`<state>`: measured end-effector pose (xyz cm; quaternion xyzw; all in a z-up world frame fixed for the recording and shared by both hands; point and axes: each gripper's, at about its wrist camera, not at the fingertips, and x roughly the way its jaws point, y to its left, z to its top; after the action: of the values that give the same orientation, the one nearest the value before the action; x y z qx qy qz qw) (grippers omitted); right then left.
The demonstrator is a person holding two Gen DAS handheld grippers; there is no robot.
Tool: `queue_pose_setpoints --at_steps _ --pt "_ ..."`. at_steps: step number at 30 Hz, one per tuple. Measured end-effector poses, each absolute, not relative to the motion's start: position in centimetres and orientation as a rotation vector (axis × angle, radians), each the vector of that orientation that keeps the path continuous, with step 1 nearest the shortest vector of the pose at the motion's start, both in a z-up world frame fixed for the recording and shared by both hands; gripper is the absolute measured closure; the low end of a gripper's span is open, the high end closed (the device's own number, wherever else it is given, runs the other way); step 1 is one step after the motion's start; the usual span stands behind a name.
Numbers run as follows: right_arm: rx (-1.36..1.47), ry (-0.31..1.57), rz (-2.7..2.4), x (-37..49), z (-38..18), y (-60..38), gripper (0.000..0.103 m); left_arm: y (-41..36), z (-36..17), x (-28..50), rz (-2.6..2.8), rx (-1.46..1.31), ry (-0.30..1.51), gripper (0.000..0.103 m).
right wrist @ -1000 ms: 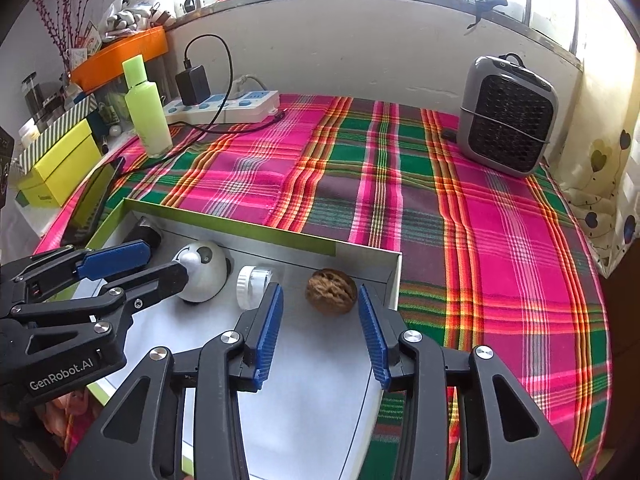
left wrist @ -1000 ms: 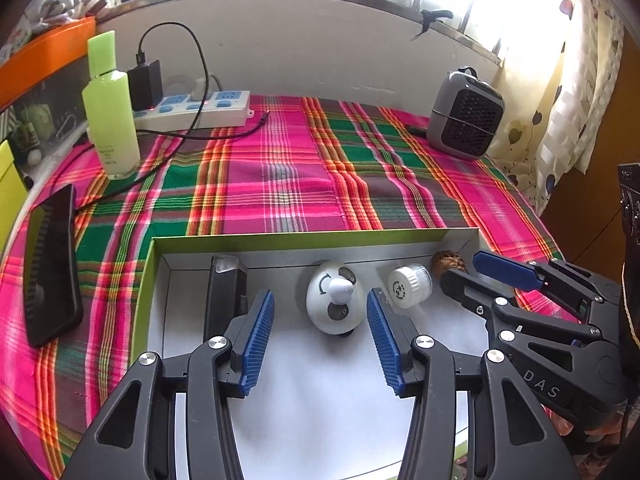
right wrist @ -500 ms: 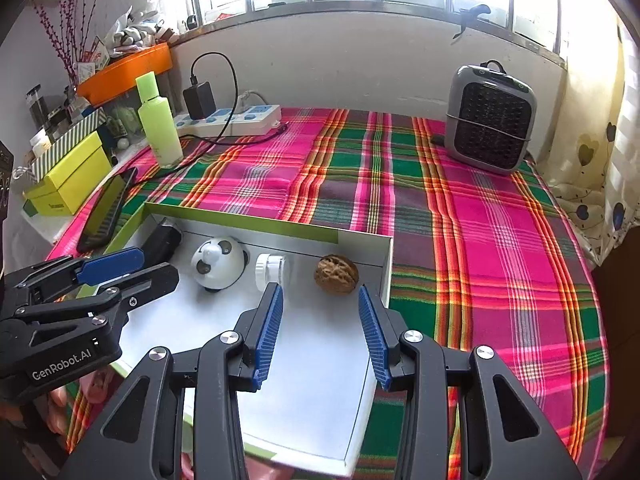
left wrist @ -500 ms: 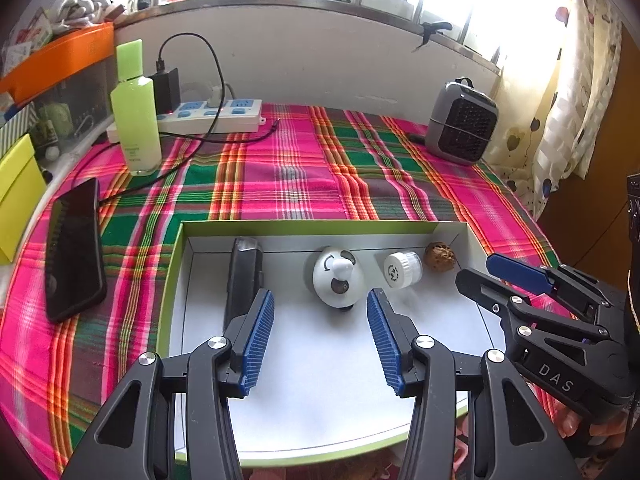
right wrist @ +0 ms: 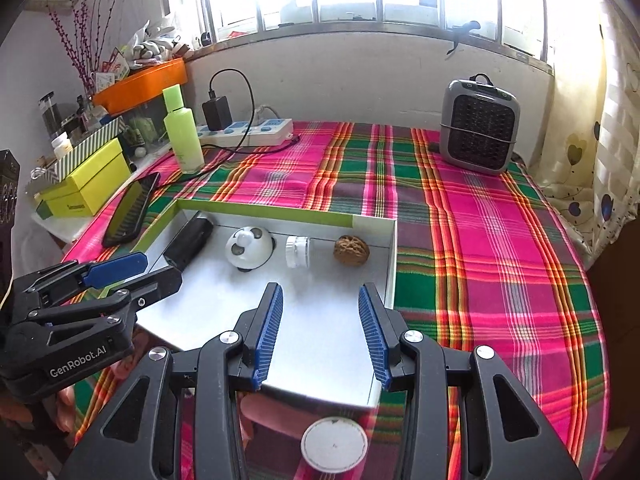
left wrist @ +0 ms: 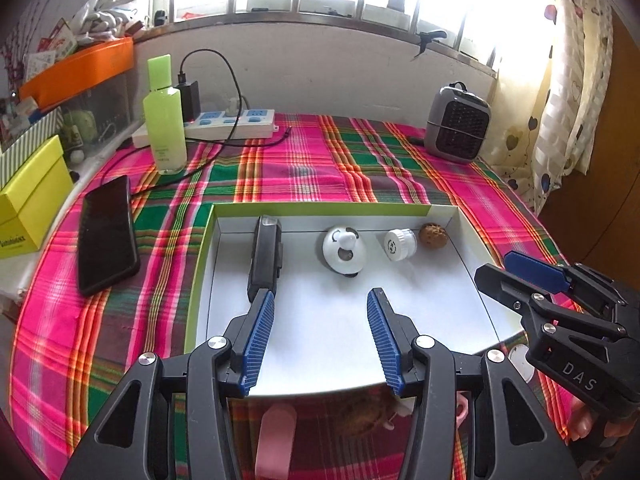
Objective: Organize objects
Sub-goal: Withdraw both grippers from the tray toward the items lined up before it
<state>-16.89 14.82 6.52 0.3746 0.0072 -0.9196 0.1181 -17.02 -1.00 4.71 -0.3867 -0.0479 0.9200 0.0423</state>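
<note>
I held both grippers, left [left wrist: 320, 340] and right [right wrist: 320, 334], with fingers spread wide and empty over the near half of the tray [left wrist: 444, 210]. A black case [left wrist: 264, 256], white dome [left wrist: 344, 248], small jar [left wrist: 400, 244] and walnut [left wrist: 433, 234] lined its far wall. Risk, I judged: a careless reach could roll the round walnut or jar.

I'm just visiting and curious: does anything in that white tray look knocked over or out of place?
Mildly. The small white jar lies on its side in the tray, between the round white gadget and the walnut. Nothing looks spilled or broken.
</note>
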Motion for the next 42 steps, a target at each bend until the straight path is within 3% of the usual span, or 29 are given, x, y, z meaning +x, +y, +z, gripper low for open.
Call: queue_pose_setpoints --at_steps 37,42 --pt "1.073 -0.065 -2.701 -8.9 5.3 16.1 0.061 -5.4 2.2 -8.8 2.788 -1.189 -0.213 0.055" --pt "1.079 -0.083 -2.690 -8.5 4.9 16.2 0.052 -5.1 1.4 -8.9 2.767 -1.215 -0.219 0.055"
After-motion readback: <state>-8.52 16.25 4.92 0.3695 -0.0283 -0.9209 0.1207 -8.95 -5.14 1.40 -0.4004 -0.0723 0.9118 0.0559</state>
